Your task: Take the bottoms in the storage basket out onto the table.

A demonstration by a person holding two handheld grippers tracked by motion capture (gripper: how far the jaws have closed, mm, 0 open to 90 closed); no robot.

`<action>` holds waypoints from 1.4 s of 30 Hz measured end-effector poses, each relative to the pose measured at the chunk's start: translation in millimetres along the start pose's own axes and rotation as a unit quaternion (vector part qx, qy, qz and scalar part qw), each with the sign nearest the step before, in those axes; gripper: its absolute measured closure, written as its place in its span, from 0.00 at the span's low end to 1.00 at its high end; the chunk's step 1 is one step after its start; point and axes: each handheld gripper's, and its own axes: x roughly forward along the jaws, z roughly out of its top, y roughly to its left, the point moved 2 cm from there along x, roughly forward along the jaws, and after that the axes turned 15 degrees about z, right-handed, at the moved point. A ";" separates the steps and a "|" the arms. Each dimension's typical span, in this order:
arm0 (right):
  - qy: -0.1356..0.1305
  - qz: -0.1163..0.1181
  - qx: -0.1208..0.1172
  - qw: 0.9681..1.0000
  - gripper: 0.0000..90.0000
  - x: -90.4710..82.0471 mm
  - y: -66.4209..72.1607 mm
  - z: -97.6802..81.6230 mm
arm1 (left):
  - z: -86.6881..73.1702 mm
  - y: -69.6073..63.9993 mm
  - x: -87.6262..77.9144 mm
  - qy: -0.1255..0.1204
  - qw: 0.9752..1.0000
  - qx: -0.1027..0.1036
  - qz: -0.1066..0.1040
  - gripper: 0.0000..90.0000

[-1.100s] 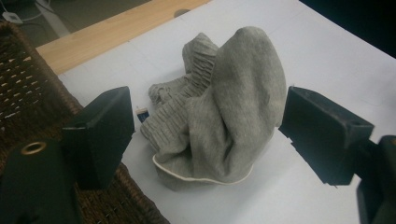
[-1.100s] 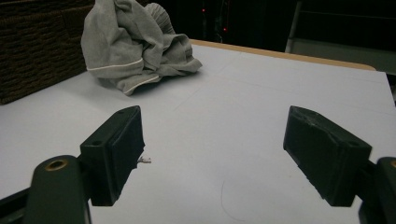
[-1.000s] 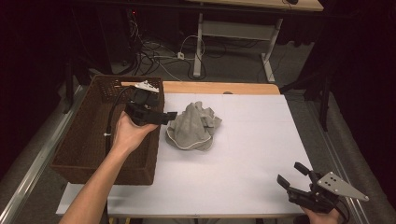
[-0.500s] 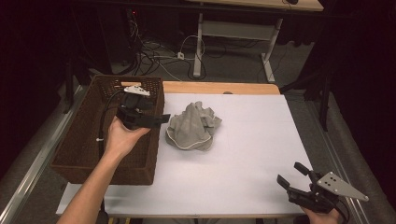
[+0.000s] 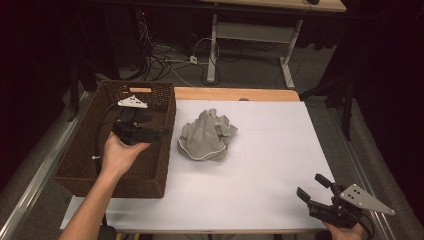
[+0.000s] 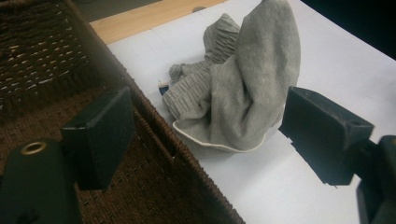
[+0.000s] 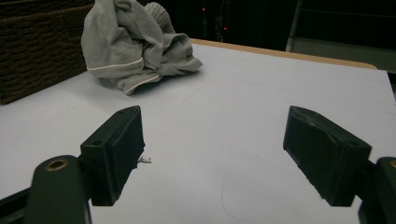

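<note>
The grey cloth lies in a heap on the white counter, just beside the brown basket, on the side that faces the middle of the counter. Nothing holds it. The job looks like it is just starting, or between steps: I think the cloth is meant to be picked up, and that has not happened yet.

The left hand-held gripper hangs over the basket, close to the wall nearest the cloth. Its jaws point at the cloth and stand wide apart, with nothing between them. In the left gripper view the basket's rim runs right under the jaws, and the cloth sits past it.

The right hand-held gripper is far from the basket, low at the near corner of the counter. Its jaws are spread wide too, and they hold nothing.

The cloth is soft and crumpled. It stands up in a floppy peak. Part of it has thin ribbed lines, and a pale edge runs along the bottom. It looks light and bendy, so I think it will sag when lifted.
</note>
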 end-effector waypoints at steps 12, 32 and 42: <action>0.000 -0.002 0.001 1.000 0.24 0.1 -0.2 0.0 | -18.9 9.2 -8.7 -0.008 1.000 -0.015 0.008 0.18; 0.000 -0.004 0.001 1.000 0.24 0.1 0.2 0.1 | -54.0 25.6 -27.9 -0.029 0.998 -0.053 0.018 0.18; 0.000 -0.004 0.001 1.000 0.24 0.1 0.0 0.1 | -71.3 30.9 -38.7 -0.046 0.997 -0.064 0.028 0.19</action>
